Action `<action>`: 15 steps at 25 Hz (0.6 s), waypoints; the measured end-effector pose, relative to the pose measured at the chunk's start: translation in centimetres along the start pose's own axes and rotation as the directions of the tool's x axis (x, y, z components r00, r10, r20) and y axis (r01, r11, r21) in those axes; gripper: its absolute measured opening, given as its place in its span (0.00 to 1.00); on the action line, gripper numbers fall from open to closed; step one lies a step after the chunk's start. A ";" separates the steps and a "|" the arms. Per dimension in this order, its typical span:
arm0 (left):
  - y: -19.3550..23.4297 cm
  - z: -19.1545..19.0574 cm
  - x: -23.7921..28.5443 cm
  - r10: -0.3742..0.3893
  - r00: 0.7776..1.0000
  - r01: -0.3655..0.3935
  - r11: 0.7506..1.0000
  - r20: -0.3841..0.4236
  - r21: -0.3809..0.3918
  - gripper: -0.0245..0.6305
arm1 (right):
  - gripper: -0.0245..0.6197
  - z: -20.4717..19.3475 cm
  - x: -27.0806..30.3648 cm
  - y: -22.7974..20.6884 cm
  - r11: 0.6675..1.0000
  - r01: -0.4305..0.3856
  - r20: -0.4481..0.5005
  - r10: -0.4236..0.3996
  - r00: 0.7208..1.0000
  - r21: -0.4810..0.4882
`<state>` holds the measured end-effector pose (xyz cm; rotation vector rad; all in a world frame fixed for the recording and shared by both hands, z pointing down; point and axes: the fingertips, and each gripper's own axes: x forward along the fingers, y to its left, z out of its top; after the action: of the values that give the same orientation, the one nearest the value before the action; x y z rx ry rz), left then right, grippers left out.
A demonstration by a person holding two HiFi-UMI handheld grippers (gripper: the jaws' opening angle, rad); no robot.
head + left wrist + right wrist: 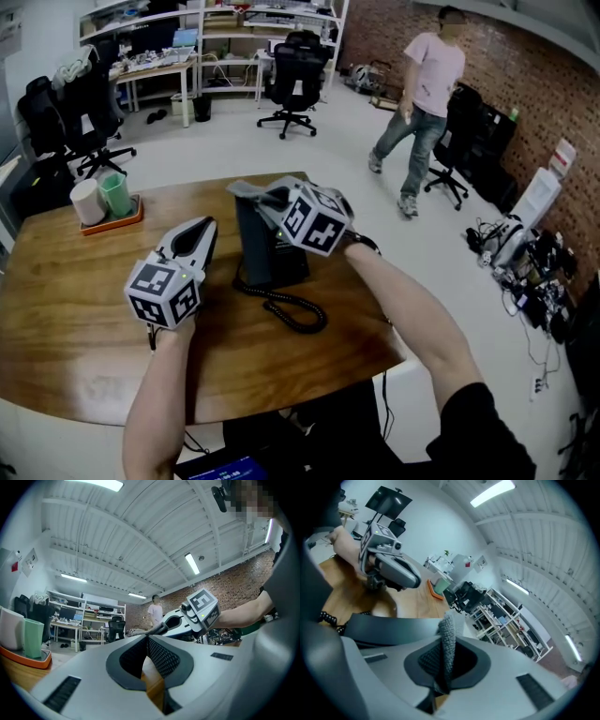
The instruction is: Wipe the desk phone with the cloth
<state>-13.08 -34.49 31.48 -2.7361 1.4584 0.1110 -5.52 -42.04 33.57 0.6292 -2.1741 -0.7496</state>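
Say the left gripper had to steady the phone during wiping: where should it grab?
Probably the left side edge of the phone, coming in from the left. Its body stands steep like a slab. The right gripper and cloth occupy the top, and the cord trails in front. The left gripper, shut and empty, sits on that side.

Desk phone (270, 246): shown in black, with a black coiled cord (292, 314).
Cloth (450, 627): grey, marked by a fine knitted weave.
Left tongs (146, 639): cased in light grey; the pads are dark grey and cross-hatched; the cube is covered with black-and-white square markers.
Right tongs (444, 660): coloured and patterned alike.
Bench (66, 309): warm brown wood, streaked with darker grain.
Tray (120, 223): orange.
Cup (116, 194): pale green, set beside a white roll (86, 202).
Person (427, 103): dressed in a pink shirt and blue-grey jeans.
Wall (525, 84): red-brown brick.
Chair (292, 80): black.
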 end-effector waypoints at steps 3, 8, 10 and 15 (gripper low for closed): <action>0.1 0.0 0.0 -0.001 1.000 0.001 1.000 0.001 0.001 0.04 | 0.08 0.1 -0.9 1.9 0.999 -0.045 0.015 0.046 0.999 -0.026; 0.2 -0.1 0.0 0.000 1.000 0.000 1.000 -0.001 -0.001 0.04 | 0.08 -0.4 -3.0 5.7 0.991 -0.117 0.028 0.119 0.993 -0.065; 0.1 0.0 0.0 0.000 1.000 0.000 1.000 0.000 -0.001 0.04 | 0.08 -0.5 -4.1 7.6 0.984 -0.147 0.028 0.151 0.988 -0.103; 0.1 0.1 0.0 0.000 1.000 0.000 1.000 -0.001 -0.002 0.04 | 0.08 -0.6 -7.2 12.5 0.947 -0.238 0.026 0.249 0.968 -0.215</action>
<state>-13.16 -34.54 31.40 -2.7373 1.4597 0.1114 -3.16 -28.86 38.89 0.2280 -2.1333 -0.8551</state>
